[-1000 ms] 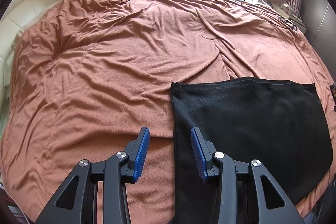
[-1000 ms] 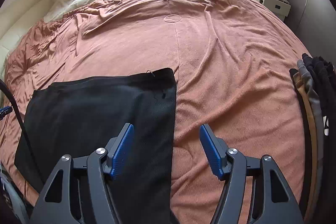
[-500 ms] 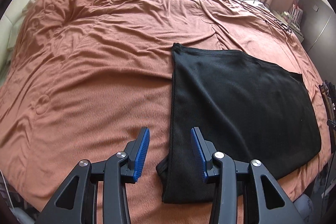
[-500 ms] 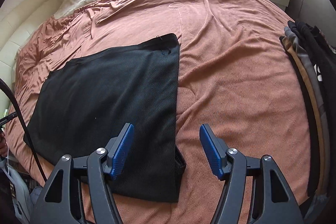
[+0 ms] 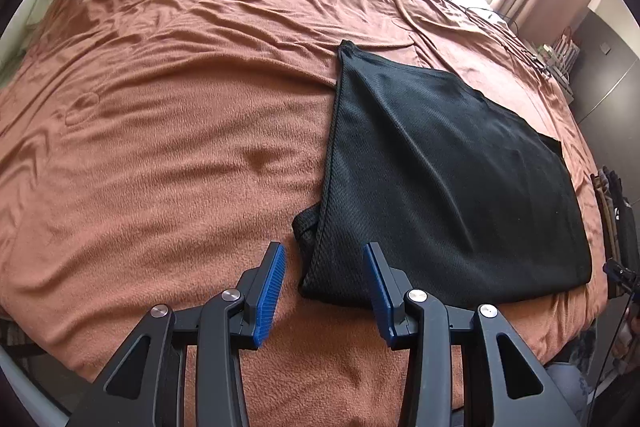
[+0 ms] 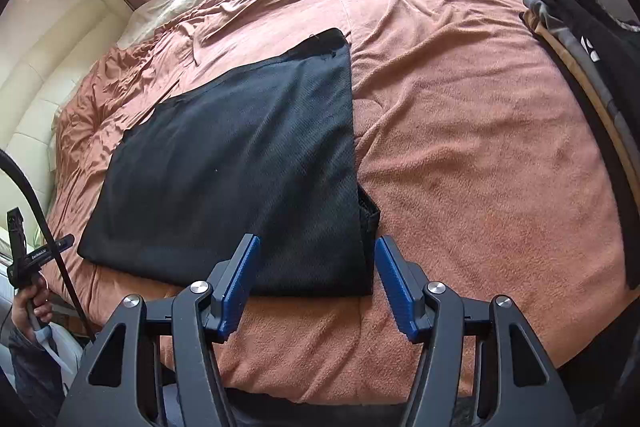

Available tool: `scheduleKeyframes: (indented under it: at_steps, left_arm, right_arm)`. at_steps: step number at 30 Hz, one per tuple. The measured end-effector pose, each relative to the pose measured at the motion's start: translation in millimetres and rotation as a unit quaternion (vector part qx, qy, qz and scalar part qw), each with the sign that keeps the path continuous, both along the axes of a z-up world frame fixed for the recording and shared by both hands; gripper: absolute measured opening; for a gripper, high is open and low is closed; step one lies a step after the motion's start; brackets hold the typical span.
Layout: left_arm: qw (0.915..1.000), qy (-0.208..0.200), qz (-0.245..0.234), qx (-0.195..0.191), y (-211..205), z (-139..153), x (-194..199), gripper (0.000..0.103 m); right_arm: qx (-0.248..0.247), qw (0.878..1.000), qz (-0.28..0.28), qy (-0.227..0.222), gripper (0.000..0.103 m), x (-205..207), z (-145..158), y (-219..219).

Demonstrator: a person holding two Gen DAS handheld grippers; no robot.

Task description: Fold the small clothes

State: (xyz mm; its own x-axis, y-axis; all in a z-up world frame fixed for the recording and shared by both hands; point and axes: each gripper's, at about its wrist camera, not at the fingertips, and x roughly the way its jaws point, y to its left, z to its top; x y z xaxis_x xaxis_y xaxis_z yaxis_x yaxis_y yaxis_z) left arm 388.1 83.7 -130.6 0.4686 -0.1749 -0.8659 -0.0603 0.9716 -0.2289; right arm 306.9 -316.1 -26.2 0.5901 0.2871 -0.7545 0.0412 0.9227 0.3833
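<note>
- Left gripper (image 5: 324, 271): jaws apart, holding nothing; near corner of black garment (image 5: 440, 179) just ahead, between fingers.
- Right gripper (image 6: 314, 267): jaws apart, just been narrowing, empty; garment's other near corner between fingers, on brown blanket (image 6: 480, 147).

Both grippers are built alike: the left gripper (image 5: 324, 287) and the right gripper (image 6: 316, 281) each have two black plastic arms with triangular cut-outs, joined by round silver screws (image 5: 233, 294) — two show on each side. Every finger ends in a flat blue pad (image 6: 394, 281) with fine ribs across its face. At the lower left edge of the right wrist view a black cable (image 6: 48, 227) curves past a black handle with small white lettering (too small to read), gripped by a hand (image 6: 30, 303).
</note>
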Motion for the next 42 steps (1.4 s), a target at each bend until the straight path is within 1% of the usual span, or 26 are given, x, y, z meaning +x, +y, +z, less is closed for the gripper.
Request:
scheduleKeyframes:
  at_steps: [3,5,11,15,17,20,23,26,31,32,33,35,36,38,42]
  left_arm:
    - [0.9998,0.006,0.009,-0.019,1,-6,-6,0.043]
    - [0.9992,0.012,0.014,-0.035,2,-11,-8,0.043]
    - [0.9967,0.031,0.023,-0.071,3,-25,-11,0.043]
    - [0.9948,0.036,0.034,-0.089,5,-31,-9,0.043]
    - [0.9935,0.04,0.042,-0.098,8,-35,-6,0.043]
    - [0.9901,0.042,0.06,-0.12,14,-40,-1,0.037]
    - [0.9849,0.043,0.079,-0.148,21,-44,3,0.035]
    - [0.9809,0.047,0.091,-0.165,23,-46,6,0.035]
    - [0.9753,0.044,0.116,-0.182,26,-47,1,0.035]
    - [0.9746,0.043,0.124,-0.181,27,-47,-1,0.03]
    - [0.9738,0.042,0.134,-0.179,28,-46,-3,0.029]
    - [0.971,0.038,0.152,-0.181,29,-45,-9,0.028]
    - [0.9699,0.036,0.158,-0.182,29,-46,-11,0.028]
    - [0.9696,0.032,0.162,-0.18,28,-46,-14,0.028]
    - [0.9692,0.034,0.165,-0.18,28,-49,-17,0.028]
  right_arm:
    - [0.02,1.0,-0.008,0.008,0.057,-4,-11,-6]
    - [0.042,0.999,-0.015,0.015,0.053,-6,-20,-11]
    - [0.11,0.993,-0.026,0.031,0.053,-4,-44,-26]
    - [0.141,0.989,-0.033,0.04,0.053,0,-60,-34]
    - [0.151,0.987,-0.035,0.041,0.053,3,-65,-38]
    - [0.161,0.986,-0.038,0.034,0.053,7,-71,-41]
    - [0.173,0.984,-0.043,0.028,0.053,12,-75,-45]
    - [0.183,0.982,-0.044,0.021,0.053,18,-80,-49]
    - [0.2,0.979,-0.042,0.013,0.053,22,-89,-52]
    - [0.202,0.978,-0.042,0.011,0.051,23,-90,-52]
    - [0.202,0.978,-0.043,0.01,0.05,24,-92,-53]
    - [0.2,0.979,-0.045,0.011,0.042,22,-93,-53]
    - [0.199,0.979,-0.045,0.012,0.041,21,-94,-53]
    - [0.202,0.978,-0.043,0.013,0.039,20,-91,-53]
    - [0.208,0.977,-0.04,0.018,0.038,15,-92,-53]
